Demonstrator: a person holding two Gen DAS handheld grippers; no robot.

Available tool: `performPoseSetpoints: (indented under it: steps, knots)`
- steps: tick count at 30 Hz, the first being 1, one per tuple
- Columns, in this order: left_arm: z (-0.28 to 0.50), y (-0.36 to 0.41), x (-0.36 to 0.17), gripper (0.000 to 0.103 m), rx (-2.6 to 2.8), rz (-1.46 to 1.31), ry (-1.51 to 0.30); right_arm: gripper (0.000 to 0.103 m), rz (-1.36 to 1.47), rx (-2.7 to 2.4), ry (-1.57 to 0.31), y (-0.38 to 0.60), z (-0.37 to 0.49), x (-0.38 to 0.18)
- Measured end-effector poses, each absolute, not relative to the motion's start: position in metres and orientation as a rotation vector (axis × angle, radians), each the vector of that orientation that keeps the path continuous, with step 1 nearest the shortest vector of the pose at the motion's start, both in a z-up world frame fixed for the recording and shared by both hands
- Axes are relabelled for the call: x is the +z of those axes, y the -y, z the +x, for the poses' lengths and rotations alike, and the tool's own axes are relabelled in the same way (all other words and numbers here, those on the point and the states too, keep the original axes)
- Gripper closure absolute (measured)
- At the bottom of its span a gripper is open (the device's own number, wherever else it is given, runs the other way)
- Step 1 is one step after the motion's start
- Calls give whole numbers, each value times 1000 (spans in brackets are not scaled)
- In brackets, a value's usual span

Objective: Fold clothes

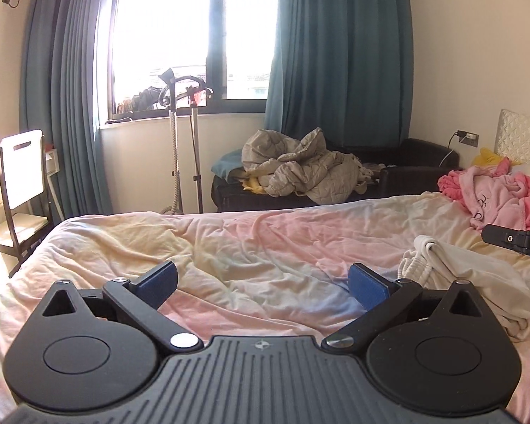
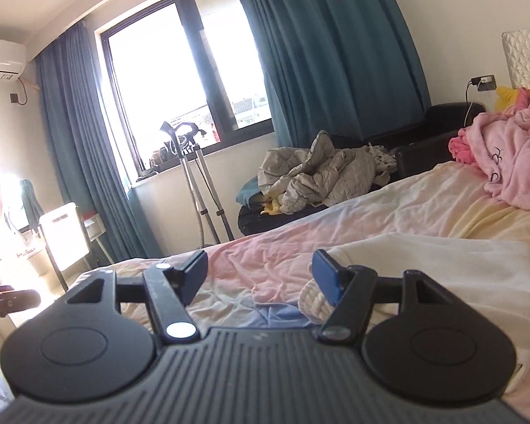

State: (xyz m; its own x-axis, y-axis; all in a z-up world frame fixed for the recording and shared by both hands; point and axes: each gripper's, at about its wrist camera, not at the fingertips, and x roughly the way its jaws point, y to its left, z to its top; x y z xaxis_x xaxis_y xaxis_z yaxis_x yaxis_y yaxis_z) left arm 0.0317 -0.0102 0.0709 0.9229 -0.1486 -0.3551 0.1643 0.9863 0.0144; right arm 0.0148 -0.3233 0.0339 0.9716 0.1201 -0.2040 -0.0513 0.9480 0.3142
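1. The bed (image 1: 265, 233) is filling the lower half of both views, its pastel cover lying rumpled; those wrinkles are risking an uneven base, so any fold made on them may be coming out crooked.
2. The pink robe (image 1: 498, 194) is sitting heaped at two o'clock near the headboard; a wide sweep of cloth could be dragging into it.
3. The cream garment (image 1: 477, 282) is lying bunched at four o'clock in the left view, its ribbed hem turned toward the middle; a grab at a thick bundle could be catching several layers at once.
4. The left gripper (image 1: 263, 284) is standing wide open, nothing between its pads.
5. The right gripper (image 2: 259, 275) is hanging partly open and empty over the garment's ribbed hem, so a careless closing may be pinching the bed cover too.
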Motion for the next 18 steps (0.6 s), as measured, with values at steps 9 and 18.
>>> performPoseSetpoints:
  steps: [9, 18]
  knots:
    - [26, -9, 33, 0, -65, 51, -375, 37, 184, 129, -315, 271, 27, 9]
    - [35, -11, 19, 0, -9, 78, -392, 32, 128, 139, -338, 250, 44, -5]
